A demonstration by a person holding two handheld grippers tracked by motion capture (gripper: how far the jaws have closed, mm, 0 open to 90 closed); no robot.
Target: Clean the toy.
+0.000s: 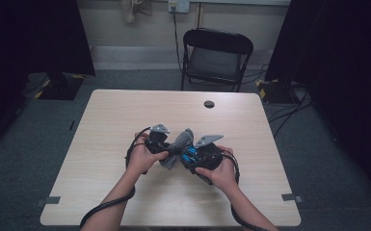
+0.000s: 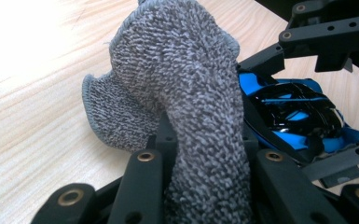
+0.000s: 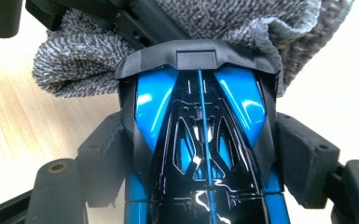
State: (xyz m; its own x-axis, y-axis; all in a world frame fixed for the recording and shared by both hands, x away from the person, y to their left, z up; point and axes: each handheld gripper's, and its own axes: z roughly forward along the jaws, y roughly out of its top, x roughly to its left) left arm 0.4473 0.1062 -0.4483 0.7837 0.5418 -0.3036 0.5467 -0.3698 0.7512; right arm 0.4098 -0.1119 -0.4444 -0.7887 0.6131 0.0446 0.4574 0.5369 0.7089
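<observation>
Right now I am holding both things together low over the bench [image 1: 125, 110], near its middle. My left hand-held gripper [image 2: 200, 186] is clamping a grey cloth [image 2: 186, 93]; its jaws are pinching a thick fold almost flat between them, and the rest of the cloth is standing up and flopping forward just ahead of the jaws. My right hand-held gripper [image 3: 200, 154] is gripping a blue and black toy car [image 3: 200, 140] by its flanks, jaws set fairly wide on the body, nose pointing away from that gripper and touching the cloth.

The cloth is looking soft, light and limp, a nubby knit that is bunching wherever I squeeze it, so I am judging that any thick fold gives a safe hold and it will not slip. The car is looking hard, glossy and slick, with thin plastic ribs along its top that could be brittle. I am judging the plain sides the best place to hold it, squarely, since shiny tapered shell could squirt out of the pads under pressure from the cloth.
</observation>
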